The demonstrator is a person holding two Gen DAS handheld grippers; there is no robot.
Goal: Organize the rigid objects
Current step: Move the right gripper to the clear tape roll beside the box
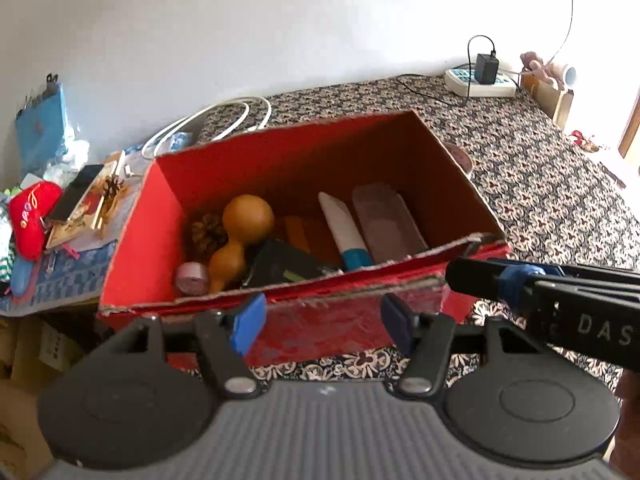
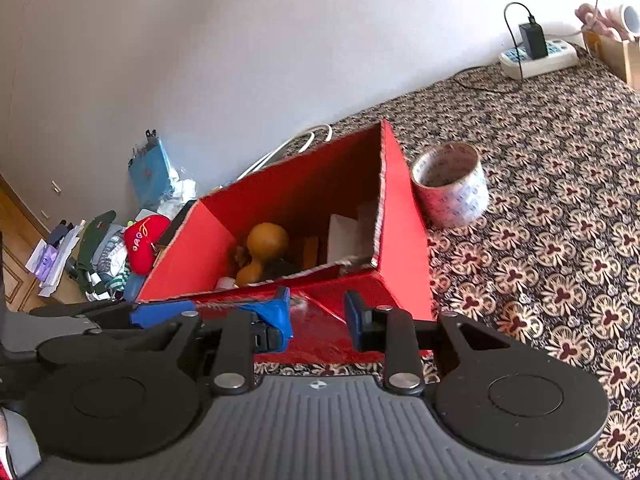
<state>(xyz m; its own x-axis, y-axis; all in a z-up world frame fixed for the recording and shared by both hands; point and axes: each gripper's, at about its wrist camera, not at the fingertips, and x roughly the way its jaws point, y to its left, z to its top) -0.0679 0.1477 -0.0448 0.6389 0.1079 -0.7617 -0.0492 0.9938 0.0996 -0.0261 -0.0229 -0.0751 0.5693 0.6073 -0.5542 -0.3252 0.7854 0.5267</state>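
A red cardboard box (image 1: 288, 148) stands on the patterned cloth; it also shows in the right wrist view (image 2: 400, 216). Inside lie an orange gourd (image 1: 240, 232), a pine cone (image 1: 206, 232), a white knife with a blue handle (image 1: 344, 228), a brown flat block (image 1: 384, 220), a black case (image 1: 284, 262) and a small pink roll (image 1: 192, 278). My left gripper (image 1: 322, 320) is open and empty just in front of the box's near wall. My right gripper (image 2: 318, 314) is open and empty at the box's near right corner; it also shows in the left wrist view (image 1: 472, 276).
A tape roll (image 2: 452, 184) stands on the cloth right of the box. A power strip with a charger (image 1: 480, 78) lies at the back by the wall. White cable (image 1: 224, 120) lies behind the box. Clutter with a red pouch (image 1: 30, 216) lies to the left.
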